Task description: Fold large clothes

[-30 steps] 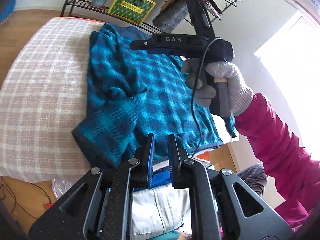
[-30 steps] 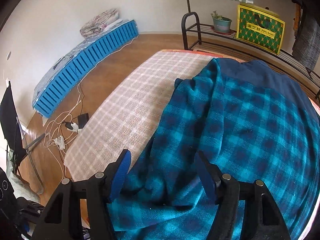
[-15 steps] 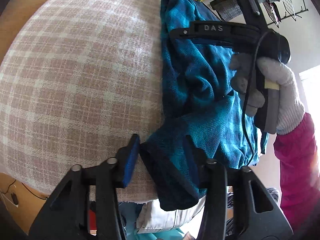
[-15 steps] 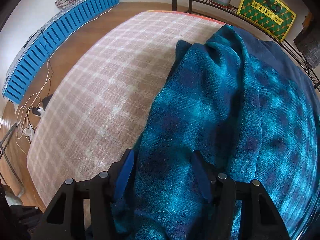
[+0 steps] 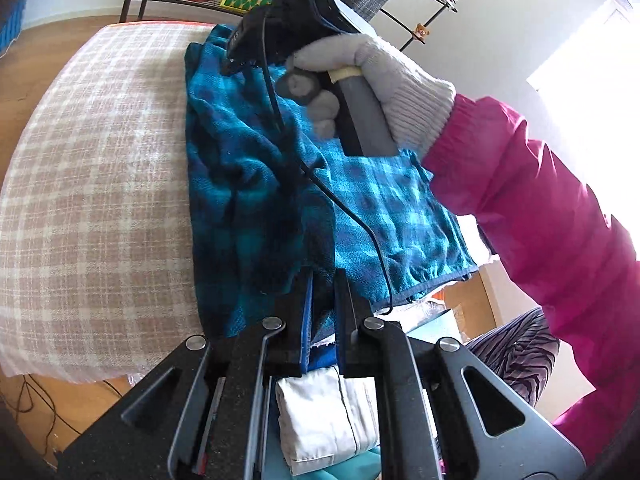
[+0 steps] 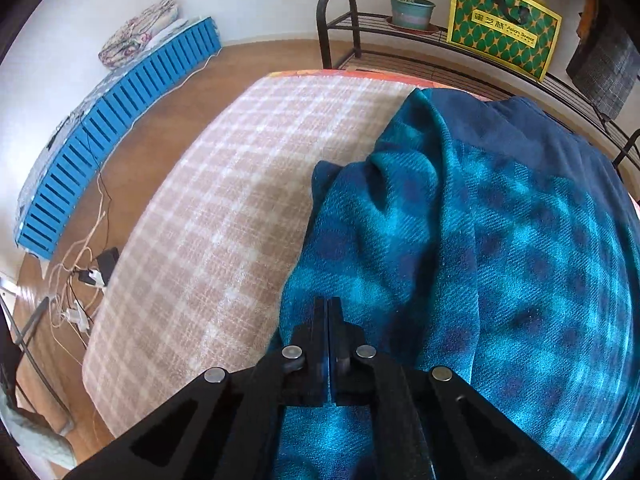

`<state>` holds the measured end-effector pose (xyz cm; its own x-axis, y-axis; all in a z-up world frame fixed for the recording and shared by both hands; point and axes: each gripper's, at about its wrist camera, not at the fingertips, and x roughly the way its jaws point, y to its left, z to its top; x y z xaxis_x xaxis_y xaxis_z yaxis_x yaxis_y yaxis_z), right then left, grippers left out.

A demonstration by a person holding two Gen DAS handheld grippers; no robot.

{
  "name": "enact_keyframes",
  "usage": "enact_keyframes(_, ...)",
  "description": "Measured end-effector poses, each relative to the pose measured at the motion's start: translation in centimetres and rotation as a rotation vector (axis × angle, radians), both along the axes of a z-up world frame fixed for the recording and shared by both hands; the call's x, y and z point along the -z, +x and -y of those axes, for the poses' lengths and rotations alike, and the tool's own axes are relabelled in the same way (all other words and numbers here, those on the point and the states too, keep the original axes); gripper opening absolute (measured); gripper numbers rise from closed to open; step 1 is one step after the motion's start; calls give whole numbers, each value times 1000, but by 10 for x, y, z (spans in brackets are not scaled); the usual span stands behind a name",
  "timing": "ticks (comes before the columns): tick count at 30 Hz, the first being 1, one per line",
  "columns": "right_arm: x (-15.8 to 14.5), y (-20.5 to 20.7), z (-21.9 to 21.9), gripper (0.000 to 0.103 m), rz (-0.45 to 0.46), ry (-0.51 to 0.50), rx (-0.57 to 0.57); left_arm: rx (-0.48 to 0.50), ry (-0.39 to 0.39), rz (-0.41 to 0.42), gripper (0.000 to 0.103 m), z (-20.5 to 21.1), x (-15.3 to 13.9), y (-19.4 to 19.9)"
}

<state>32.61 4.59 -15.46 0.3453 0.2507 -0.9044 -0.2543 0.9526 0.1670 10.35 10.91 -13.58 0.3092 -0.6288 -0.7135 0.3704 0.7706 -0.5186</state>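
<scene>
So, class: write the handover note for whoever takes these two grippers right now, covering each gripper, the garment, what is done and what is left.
Left gripper: jaws closing on the near edge of the blue plaid garment, with fabric between them.
Right gripper: jaws shut, pinching the garment's left edge further up.
Garment: lies on the right side of the checked tabletop cloth, its left part bunched and rumpled, its hem hanging off the near edge.
Done: both edge grips taken.
Left: probably carry the gripped edge across to make the fold, then smooth it and finish the remaining folds.
</scene>
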Motion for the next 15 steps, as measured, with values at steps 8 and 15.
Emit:
enact_keyframes(8,10,-12,-28,40,-68,-86,-183,123,-68,-34,39,36,-5,-12)
enact_keyframes(15,41,-21,-42,35,-74,-203,-196,-99,87,-164,39,9,46,18)
